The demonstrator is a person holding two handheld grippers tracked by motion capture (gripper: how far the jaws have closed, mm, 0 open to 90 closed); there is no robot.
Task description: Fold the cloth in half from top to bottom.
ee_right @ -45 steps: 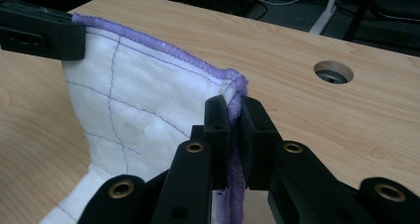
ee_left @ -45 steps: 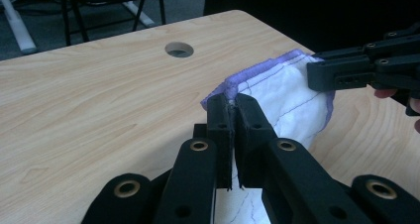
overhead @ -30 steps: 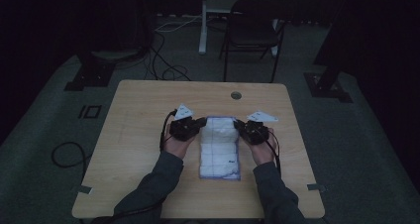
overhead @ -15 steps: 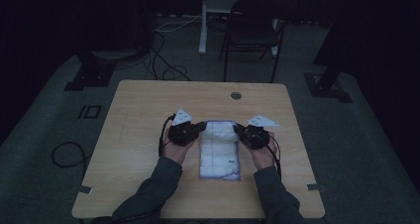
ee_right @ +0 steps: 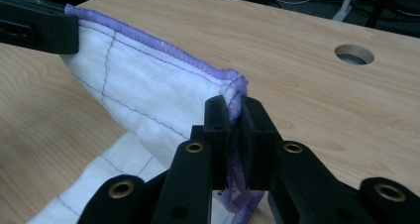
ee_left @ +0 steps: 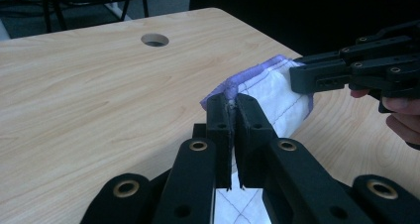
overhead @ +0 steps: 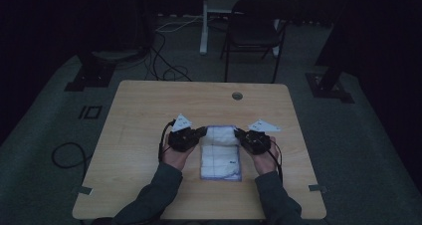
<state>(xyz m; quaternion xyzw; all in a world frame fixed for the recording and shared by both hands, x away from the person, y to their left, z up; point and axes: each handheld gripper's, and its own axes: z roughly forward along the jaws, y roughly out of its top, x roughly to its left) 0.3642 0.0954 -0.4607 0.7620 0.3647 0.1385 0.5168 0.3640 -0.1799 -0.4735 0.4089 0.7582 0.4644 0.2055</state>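
High view: a white cloth (overhead: 220, 153) with purple stitched edging and grid lines lies on the wooden table (overhead: 149, 110), its far edge raised between the left gripper (overhead: 203, 131) and the right gripper (overhead: 237, 132); compared with a second ago both hands sit slightly nearer the person and the cloth looks shorter. Left gripper view: jaws pinched tight on the cloth's (ee_left: 277, 92) purple corner, with the right gripper (ee_left: 296, 76) clamping the opposite corner beyond. Right gripper view: jaws closed on the hem of the cloth (ee_right: 148, 95), which stretches taut towards the left gripper (ee_right: 74, 33).
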